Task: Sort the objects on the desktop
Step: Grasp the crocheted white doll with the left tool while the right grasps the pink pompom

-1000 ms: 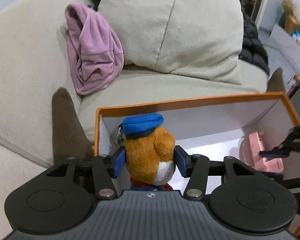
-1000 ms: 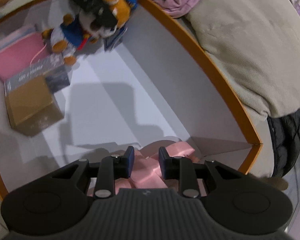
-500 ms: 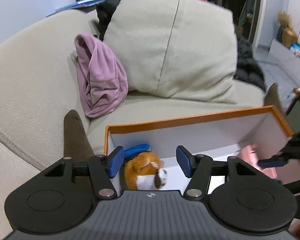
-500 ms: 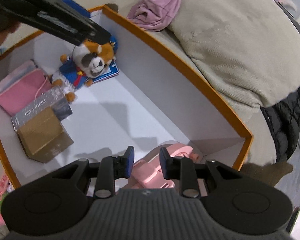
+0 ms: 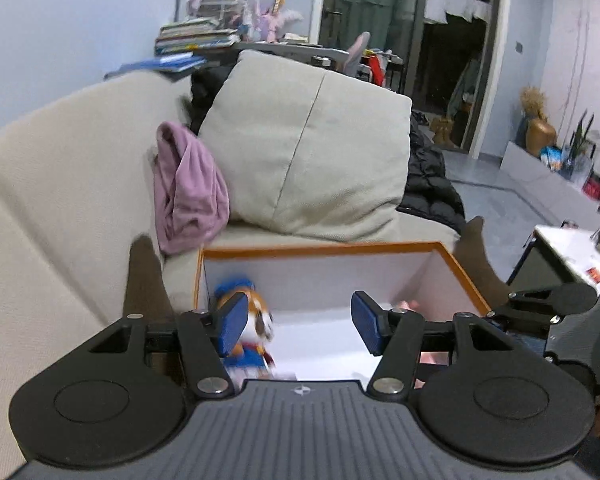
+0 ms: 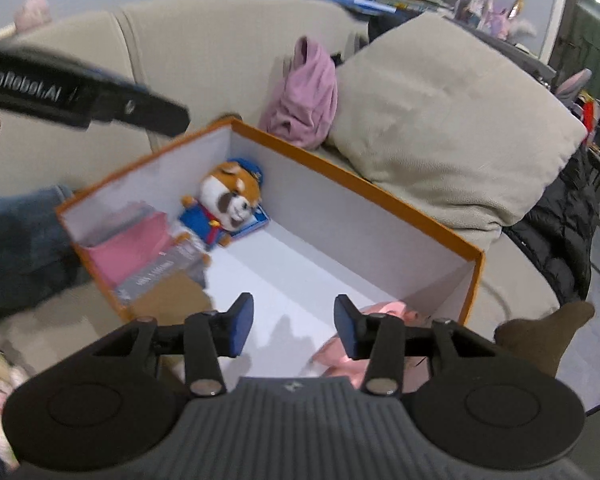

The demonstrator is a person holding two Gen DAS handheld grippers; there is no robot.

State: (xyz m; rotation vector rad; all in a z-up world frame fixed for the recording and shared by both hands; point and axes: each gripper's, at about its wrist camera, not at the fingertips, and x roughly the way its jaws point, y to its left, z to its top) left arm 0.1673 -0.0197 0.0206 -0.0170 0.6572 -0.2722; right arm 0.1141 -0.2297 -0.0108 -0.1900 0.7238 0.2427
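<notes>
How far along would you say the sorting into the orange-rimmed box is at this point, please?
Well along. Done: the plush toy, pink pouch, silver box, brown carton and pink bow item all lie inside the orange-rimmed box. In hand: nothing; the left gripper is open and empty, and the right gripper, its jaws just opened, is empty. Left: no further desk objects are in view.
</notes>
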